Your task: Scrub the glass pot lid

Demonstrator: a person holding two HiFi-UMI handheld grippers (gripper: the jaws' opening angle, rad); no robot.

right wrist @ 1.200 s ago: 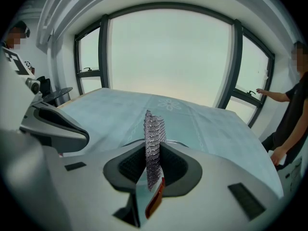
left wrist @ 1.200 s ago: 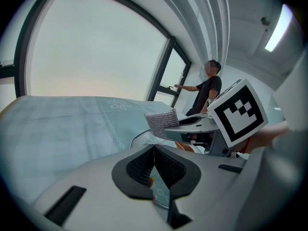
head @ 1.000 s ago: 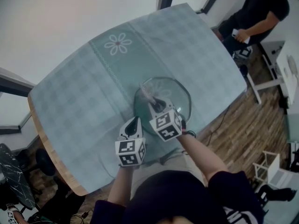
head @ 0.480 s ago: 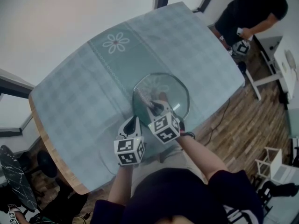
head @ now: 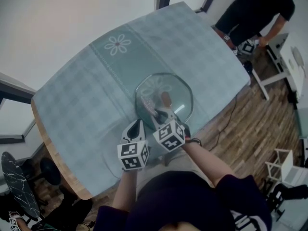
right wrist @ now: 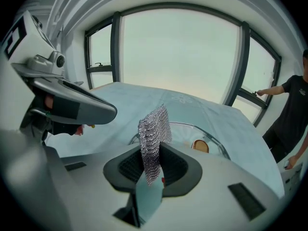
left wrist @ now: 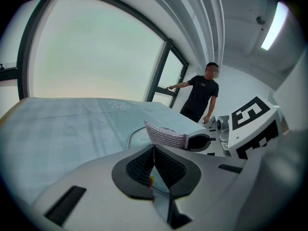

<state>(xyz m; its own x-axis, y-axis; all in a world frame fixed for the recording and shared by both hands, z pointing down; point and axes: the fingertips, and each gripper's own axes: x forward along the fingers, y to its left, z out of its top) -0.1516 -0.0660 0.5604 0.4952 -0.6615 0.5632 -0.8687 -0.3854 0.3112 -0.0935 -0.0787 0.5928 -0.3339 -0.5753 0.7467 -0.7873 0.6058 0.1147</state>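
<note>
The round glass pot lid (head: 175, 88) lies flat on the checked tablecloth, its brown knob (head: 166, 99) showing near the middle. My right gripper (head: 157, 112) is shut on a silvery mesh scrubber (head: 150, 105), which hangs over the lid's near-left part. In the right gripper view the scrubber (right wrist: 154, 129) stands up from the closed jaws, with the lid (right wrist: 216, 146) and knob (right wrist: 200, 145) beyond. My left gripper (head: 138, 125) is shut and empty, just outside the lid's near-left rim; whether it touches the rim I cannot tell. In the left gripper view its jaws meet, and the scrubber (left wrist: 166, 134) shows ahead.
The table (head: 72, 129) has a wooden edge close to me at the left and a far corner at the upper right. A person in black (head: 250, 8) stands there. A flower print (head: 118, 44) marks the cloth. A dark chair (head: 19, 182) and a white rack (head: 284, 170) stand on the floor.
My right gripper has drawn the scrubber back toward me across the lid, and the brown knob now shows. The left gripper has hardly shifted.
</note>
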